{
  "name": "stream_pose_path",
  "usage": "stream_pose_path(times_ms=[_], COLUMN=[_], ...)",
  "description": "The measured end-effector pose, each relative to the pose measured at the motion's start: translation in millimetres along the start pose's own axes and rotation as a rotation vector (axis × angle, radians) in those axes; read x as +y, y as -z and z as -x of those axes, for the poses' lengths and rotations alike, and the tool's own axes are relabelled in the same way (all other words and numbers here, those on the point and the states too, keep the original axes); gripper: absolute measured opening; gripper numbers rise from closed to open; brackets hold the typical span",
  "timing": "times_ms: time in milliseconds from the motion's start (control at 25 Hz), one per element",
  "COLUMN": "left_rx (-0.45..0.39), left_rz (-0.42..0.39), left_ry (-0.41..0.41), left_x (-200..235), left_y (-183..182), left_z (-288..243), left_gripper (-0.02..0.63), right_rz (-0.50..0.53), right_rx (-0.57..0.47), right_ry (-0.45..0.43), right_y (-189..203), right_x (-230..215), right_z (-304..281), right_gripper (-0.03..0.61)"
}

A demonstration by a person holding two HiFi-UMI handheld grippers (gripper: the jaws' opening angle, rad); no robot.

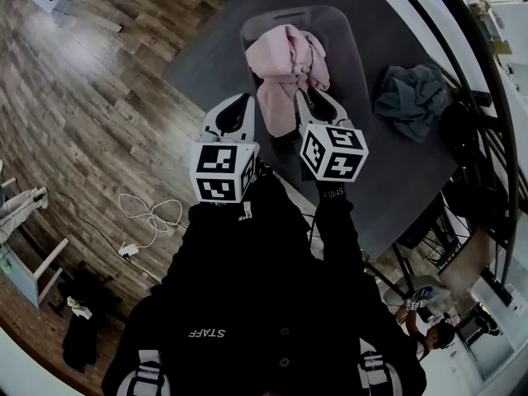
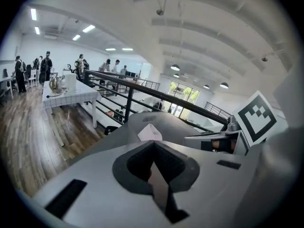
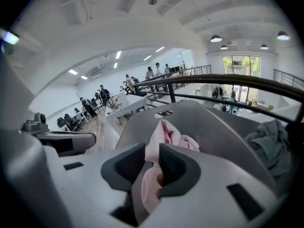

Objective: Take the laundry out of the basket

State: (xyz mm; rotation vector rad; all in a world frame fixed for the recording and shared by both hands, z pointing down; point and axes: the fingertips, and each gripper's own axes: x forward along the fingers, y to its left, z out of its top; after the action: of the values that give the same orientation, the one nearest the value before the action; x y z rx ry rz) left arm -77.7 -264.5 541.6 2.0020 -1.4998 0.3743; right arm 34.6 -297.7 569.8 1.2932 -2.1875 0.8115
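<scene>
A grey laundry basket (image 1: 334, 25) stands at the far side of the dark table (image 1: 388, 180). A pink garment (image 1: 289, 56) spills out of it toward me, down over the near rim. My right gripper (image 1: 318, 97) is at the garment's lower end. In the right gripper view its jaws (image 3: 152, 151) stand slightly parted, with the pink garment (image 3: 173, 137) lying between the pads and the basket (image 3: 194, 113) beyond. My left gripper (image 1: 245, 99) is beside it to the left, shut (image 2: 153, 144) and holding nothing, pointing at the basket (image 2: 164, 120).
A crumpled blue-grey garment (image 1: 412, 97) lies on the table right of the basket, and shows too in the right gripper view (image 3: 268, 141). A black railing (image 1: 495, 122) runs behind the table. A white cable (image 1: 153, 217) lies on the wooden floor at the left.
</scene>
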Motion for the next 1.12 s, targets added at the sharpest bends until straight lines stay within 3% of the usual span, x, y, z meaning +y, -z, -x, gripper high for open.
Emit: stream_pose_path(times_ms=[400, 800, 1120], left_rx=[0.036, 0.051, 0.067], left_rz=[0.001, -0.024, 0.006], left_ry=[-0.008, -0.021, -0.023], left_x=[12.8, 23.5, 28.6], left_y=[-0.5, 0.4, 5.6], left_z=[-23.2, -35.9, -38.1], left_gripper=[0.002, 0.002, 0.002], right_rz=[-0.006, 0.036, 0.017], right_rx=[0.101, 0.203, 0.310], right_ry=[-0.013, -0.016, -0.015], right_y=[21.8, 49.1, 81.9], right_x=[-15.0, -32.5, -50.7], right_z=[-45.8, -86.0, -122.6], right_gripper=[0.123, 0.278, 0.398])
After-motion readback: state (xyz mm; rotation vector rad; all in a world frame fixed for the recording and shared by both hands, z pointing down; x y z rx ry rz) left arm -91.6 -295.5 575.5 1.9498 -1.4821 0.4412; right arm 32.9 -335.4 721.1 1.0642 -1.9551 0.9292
